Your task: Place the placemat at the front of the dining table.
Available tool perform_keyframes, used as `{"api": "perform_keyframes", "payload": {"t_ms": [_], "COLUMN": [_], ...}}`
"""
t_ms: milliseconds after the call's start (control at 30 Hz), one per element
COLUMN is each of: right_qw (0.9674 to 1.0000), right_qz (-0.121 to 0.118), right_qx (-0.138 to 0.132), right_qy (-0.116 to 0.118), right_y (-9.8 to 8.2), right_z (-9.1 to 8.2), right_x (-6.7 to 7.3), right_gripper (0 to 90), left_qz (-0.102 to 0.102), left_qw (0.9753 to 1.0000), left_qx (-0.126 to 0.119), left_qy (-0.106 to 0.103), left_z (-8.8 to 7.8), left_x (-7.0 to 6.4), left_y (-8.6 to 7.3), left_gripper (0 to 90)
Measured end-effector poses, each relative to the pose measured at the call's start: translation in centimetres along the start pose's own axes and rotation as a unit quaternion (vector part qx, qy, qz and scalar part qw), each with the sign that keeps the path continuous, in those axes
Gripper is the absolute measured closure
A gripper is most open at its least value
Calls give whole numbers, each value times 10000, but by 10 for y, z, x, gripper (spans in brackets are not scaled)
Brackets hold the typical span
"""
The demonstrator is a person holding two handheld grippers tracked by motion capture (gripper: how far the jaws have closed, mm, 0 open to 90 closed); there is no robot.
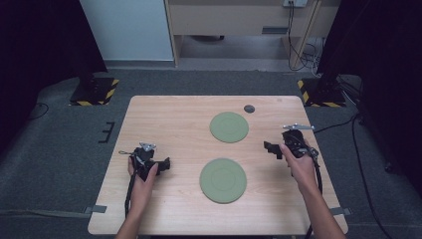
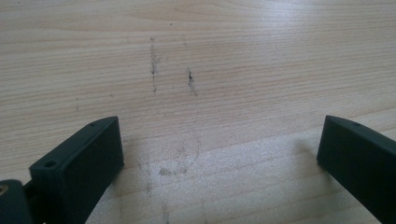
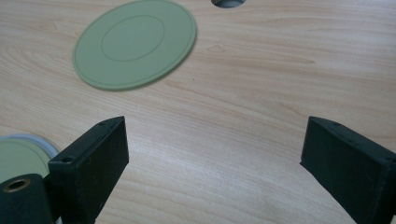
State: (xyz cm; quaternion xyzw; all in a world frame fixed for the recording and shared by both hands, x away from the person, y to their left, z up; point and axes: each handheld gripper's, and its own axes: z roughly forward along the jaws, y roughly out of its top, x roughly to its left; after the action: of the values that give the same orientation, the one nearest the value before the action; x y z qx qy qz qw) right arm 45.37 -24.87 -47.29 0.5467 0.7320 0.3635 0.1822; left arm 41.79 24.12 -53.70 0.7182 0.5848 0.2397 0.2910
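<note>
Both tools, left [image 1: 164, 164] and right [image 1: 271, 148] (jaws spread), flank two green discs [image 1: 223, 180].

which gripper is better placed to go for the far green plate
Right, probably. The right gripper is nearer the far green plate, open and facing it; the left gripper faces bare table.

Grey carpet floor [image 1: 54, 149]. Light wooden rectangular table [image 1: 164, 124]. 2 black stand bases with yellow-black hazard stripes [image 1: 93, 90], [image 1: 318, 92]. Pale wooden cabinet [image 1: 234, 20] behind; cables beside it.
</note>
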Motion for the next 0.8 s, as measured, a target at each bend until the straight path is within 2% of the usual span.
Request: {"api": "perform_keyframes", "payload": {"t_ms": [267,800], "right_qw": [10000,9997], "right_qz": [7,-71], "right_qx": [81,218], "right_qy": [-18,97], "right_y": [-18,-49], "right_z": [-1,0], "right_x": [-2,8], "right_gripper": [74,75], "left_qz": [0,-13], "left_qw": [10000,10000], "left_qx": [1,-7], "left_qy": [4,27], "left_z": [0,0], "left_x": [0,-1], "left_y": [0,0], "left_gripper": [0,0]}}
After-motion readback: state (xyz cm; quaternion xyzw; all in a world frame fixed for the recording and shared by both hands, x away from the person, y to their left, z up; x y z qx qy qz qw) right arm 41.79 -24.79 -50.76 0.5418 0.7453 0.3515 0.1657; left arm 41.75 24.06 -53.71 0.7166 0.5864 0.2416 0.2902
